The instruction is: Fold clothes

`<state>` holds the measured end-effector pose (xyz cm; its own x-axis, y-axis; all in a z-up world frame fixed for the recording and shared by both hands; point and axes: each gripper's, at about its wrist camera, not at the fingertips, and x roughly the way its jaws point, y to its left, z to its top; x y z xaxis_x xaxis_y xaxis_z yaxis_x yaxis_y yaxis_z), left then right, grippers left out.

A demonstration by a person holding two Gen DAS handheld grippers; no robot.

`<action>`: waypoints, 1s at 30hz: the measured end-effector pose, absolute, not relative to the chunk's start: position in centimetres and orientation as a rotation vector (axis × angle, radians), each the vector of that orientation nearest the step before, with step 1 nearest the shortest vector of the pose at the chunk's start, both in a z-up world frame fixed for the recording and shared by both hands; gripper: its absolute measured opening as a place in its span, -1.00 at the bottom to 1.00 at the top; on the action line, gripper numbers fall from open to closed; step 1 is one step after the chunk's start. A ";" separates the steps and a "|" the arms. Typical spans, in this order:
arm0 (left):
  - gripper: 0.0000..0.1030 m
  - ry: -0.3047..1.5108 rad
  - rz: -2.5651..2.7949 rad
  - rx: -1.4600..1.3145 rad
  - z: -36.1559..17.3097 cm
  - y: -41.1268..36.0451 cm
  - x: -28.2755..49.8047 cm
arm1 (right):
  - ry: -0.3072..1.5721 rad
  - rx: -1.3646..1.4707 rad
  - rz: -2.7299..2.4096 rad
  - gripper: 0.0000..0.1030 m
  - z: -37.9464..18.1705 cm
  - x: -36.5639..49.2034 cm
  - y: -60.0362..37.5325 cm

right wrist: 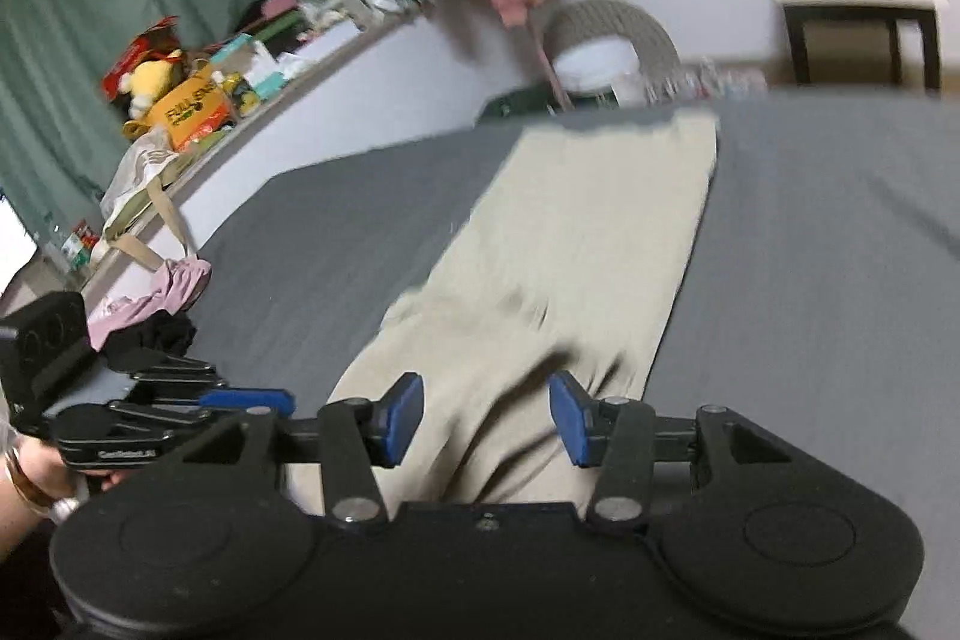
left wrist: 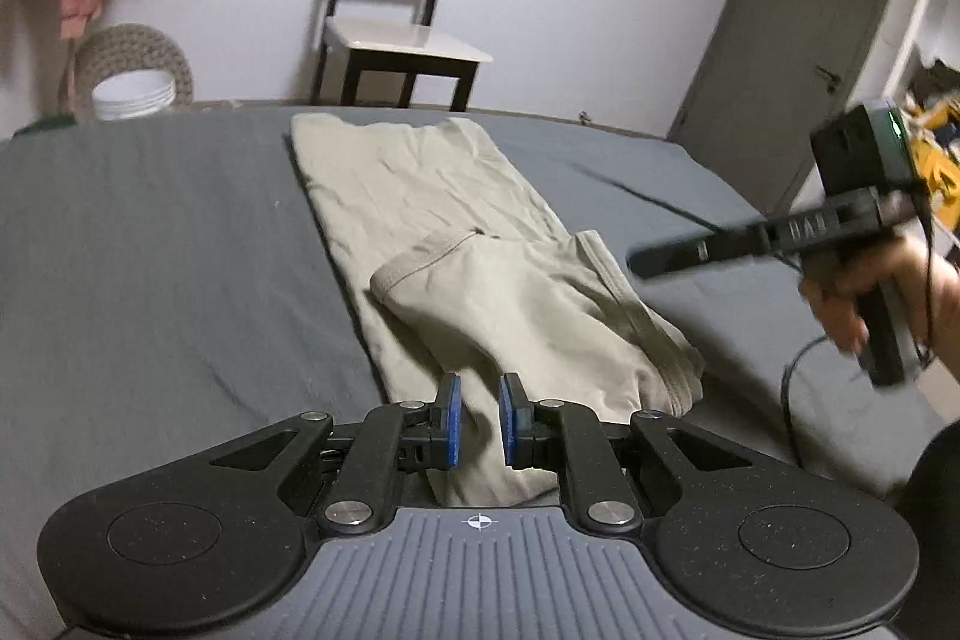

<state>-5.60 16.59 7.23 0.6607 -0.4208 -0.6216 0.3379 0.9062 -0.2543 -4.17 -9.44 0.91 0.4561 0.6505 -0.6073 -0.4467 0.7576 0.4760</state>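
Only left view shows beige trousers (left wrist: 456, 244) folded end; right tool (right wrist: 486, 415) spread.

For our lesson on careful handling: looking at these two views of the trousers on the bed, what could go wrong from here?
1. The beige trousers have a bunched flap near the left gripper; folding on could press in creases.
2. Both grippers are open and hold nothing; the right gripper view is blurred, so a hasty pinch may catch the grey sheet too.
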 end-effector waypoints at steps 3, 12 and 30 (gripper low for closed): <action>-0.74 0.748 -0.408 -0.130 6.7 16.2 -5.5 | 0.882 0.280 0.643 -0.11 0.2 -4.4 -8.6; -0.98 0.819 -0.348 -0.216 4.8 15.5 -4.0 | 0.887 0.442 0.535 -0.80 -2.0 -4.2 -9.8; 0.28 0.725 -0.248 -0.354 6.3 17.6 -0.5 | 0.835 0.562 0.460 -0.14 -2.5 -3.4 -11.8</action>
